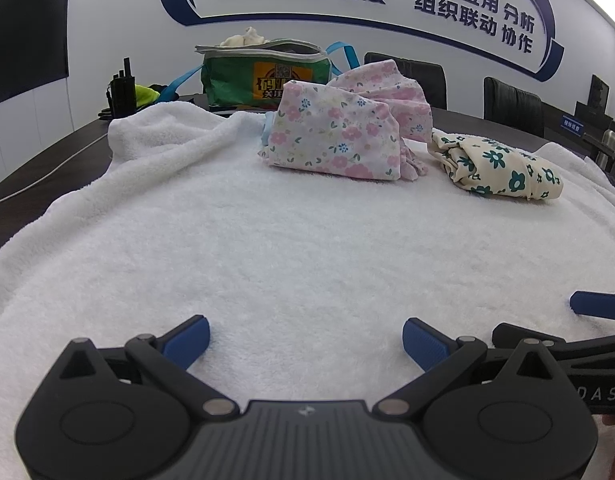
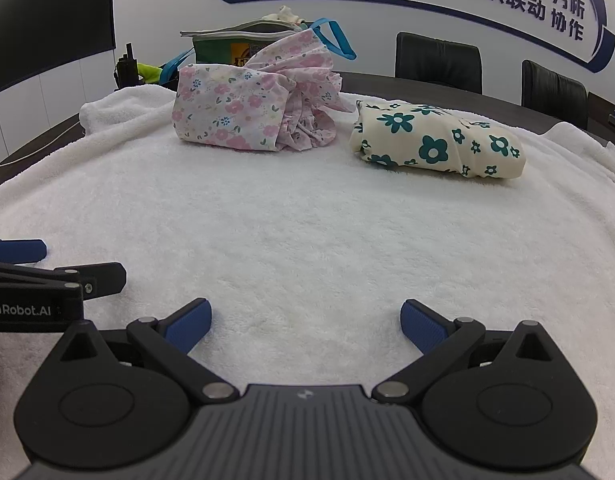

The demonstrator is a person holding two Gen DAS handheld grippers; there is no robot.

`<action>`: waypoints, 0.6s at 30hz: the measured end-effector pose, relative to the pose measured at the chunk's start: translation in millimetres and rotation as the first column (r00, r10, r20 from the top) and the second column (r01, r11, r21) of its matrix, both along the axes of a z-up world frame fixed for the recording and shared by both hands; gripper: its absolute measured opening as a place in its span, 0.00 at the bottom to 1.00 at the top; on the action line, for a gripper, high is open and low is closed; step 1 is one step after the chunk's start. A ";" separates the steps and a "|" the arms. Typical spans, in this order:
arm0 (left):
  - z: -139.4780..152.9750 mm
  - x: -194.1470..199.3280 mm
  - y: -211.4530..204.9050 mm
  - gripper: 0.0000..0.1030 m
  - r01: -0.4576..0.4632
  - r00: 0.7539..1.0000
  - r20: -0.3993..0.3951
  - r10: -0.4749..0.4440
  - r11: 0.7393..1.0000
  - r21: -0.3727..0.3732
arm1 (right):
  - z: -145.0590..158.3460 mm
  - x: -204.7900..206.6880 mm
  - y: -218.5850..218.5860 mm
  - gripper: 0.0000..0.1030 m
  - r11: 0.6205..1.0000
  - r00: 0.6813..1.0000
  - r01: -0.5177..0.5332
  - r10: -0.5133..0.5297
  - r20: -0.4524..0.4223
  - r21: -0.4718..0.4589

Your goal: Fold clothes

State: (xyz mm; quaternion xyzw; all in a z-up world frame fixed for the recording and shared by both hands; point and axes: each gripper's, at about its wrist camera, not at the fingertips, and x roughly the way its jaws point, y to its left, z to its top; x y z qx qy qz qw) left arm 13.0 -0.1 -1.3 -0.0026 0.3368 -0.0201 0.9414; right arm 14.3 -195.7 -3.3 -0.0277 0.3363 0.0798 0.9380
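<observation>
Clothes lie far across the white towel (image 2: 291,232) from both empty, spread-jawed claws: pink floral garment (image 2: 243,116) far left, nearer the left gripper (image 1: 306,340), cream green-flowered bundle (image 2: 439,144) far right, long axis left-right, nearer the right gripper (image 2: 306,322).

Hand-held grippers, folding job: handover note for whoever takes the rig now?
Left hand-held gripper: open, empty, low over the white towel.
Right hand-held gripper: open, empty, beside the left one.
Pink floral garment: far on the towel, partly folded, its right end bunched.
Cream garment with green flowers: to its right, apart, in a compact bundle.
Green bag: behind them, white cloth on top.
Left: probably tidy the pink one; check the bag.
</observation>
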 end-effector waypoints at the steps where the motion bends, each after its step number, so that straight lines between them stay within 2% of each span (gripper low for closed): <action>1: -0.2 0.3 -0.7 1.00 0.000 1.000 -0.002 0.000 1.000 0.005 | 0.0 0.2 -0.3 0.99 1.000 1.000 0.000 0.000 0.000 0.000; 18: -0.7 -1.4 -5.8 1.00 -0.018 1.000 -0.006 0.018 0.999 0.047 | 0.2 0.6 -1.3 1.00 1.000 1.000 0.000 0.000 0.001 0.000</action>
